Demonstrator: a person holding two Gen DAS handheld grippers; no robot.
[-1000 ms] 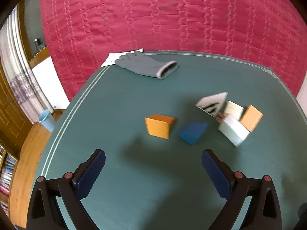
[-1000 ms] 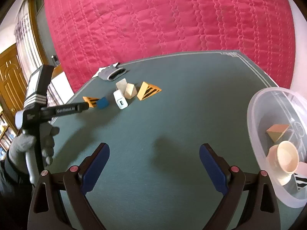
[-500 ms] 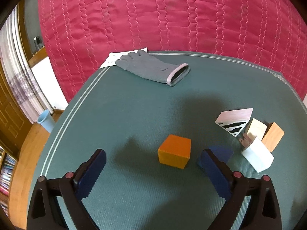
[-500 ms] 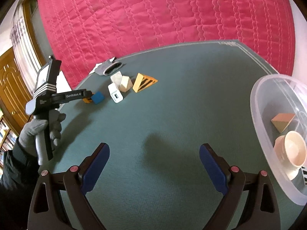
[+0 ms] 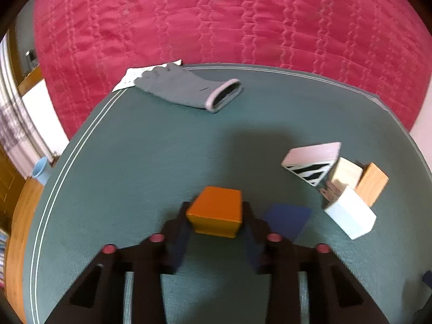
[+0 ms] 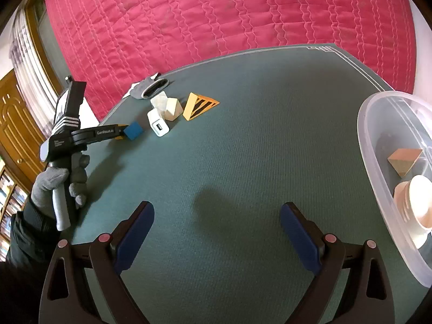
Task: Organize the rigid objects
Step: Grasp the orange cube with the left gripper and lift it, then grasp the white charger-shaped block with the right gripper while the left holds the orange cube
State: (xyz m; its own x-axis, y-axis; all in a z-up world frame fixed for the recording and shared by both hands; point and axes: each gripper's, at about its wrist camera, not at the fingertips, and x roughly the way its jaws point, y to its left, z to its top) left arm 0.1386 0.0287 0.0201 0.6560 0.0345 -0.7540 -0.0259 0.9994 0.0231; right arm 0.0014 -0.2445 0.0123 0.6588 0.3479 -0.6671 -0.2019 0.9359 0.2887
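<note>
Green table [image 6: 243, 140], still mostly to clear. Clear tub [image 6: 378, 124] at right, already holding a few pieces. Striped wedge [image 6: 199, 105], white charger [image 6: 158, 127], blue block [image 6: 133, 131]: all waiting. Left tongs [image 5: 216, 216], just closing, clamped on orange block [image 5: 216, 210], plain, boxy, on the table. Right tongs [image 6: 217, 229] wide, empty.

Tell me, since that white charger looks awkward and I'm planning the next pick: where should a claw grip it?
Grip the white charger across its two long flat sides, coming from above on the open table side. It lies flat, its prongs point toward the striped wedge and wooden blocks crowding that end.
</note>
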